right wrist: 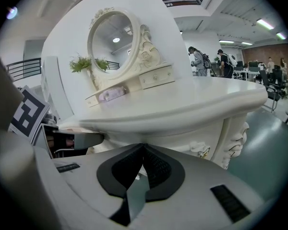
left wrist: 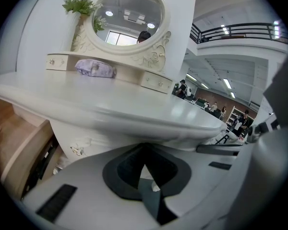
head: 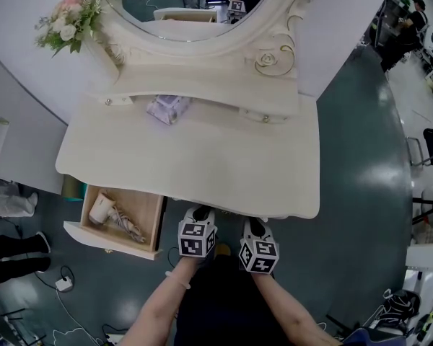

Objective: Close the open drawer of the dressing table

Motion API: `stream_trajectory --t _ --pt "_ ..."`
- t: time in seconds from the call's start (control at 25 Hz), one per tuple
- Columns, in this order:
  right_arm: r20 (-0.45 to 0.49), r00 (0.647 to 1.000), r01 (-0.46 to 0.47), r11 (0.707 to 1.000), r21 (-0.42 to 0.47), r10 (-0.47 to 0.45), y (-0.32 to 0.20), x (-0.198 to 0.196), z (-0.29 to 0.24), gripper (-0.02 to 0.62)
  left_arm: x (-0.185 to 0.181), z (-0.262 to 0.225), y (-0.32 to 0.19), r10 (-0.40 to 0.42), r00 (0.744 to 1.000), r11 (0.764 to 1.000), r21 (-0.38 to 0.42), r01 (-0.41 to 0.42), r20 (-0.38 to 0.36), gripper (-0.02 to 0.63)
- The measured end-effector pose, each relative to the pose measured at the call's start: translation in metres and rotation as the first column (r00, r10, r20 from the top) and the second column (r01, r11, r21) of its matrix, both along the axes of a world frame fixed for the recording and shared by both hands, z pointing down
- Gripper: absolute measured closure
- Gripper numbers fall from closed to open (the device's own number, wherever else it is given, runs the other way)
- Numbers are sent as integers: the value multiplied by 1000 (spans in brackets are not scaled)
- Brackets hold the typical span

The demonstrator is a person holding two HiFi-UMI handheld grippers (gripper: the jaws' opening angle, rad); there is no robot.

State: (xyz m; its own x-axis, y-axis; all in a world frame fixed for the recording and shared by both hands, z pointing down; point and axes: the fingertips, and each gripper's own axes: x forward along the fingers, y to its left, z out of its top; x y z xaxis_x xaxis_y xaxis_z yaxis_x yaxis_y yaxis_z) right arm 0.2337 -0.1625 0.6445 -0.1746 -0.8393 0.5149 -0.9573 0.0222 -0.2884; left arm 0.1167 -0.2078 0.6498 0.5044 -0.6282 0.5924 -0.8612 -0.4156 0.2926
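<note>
So, the drawer (head: 101,238) is pulled way out under the left end of the dressing table (head: 202,164), with a white hairdryer-looking thing (head: 101,209) lying inside. Both grippers sit at the table's front edge, off to the right of it. The left gripper (head: 200,213) and right gripper (head: 255,226) are each pinched tight on nothing. My worry: shove just one corner of that front panel and the drawer could skew and jam, or a closed tip could skid off the smooth white face.
</note>
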Motion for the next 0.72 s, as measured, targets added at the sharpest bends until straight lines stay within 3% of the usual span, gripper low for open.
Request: stream_trajectory --t 0.28,0.44,0.72 --pt "29 1000 -1 1000 -11 1 3 0 1 569 -1 -2 4 21 1000 1000 -6 -21 -4 583" --pt "48 998 50 999 -6 -50 12 -10 -5 569 -4 -8 15 32 999 999 -1 -32 -9 583" --pt "169 983 53 993 108 -71 20 -14 -59 569 -2 -51 37 28 995 994 112 -17 -98 583"
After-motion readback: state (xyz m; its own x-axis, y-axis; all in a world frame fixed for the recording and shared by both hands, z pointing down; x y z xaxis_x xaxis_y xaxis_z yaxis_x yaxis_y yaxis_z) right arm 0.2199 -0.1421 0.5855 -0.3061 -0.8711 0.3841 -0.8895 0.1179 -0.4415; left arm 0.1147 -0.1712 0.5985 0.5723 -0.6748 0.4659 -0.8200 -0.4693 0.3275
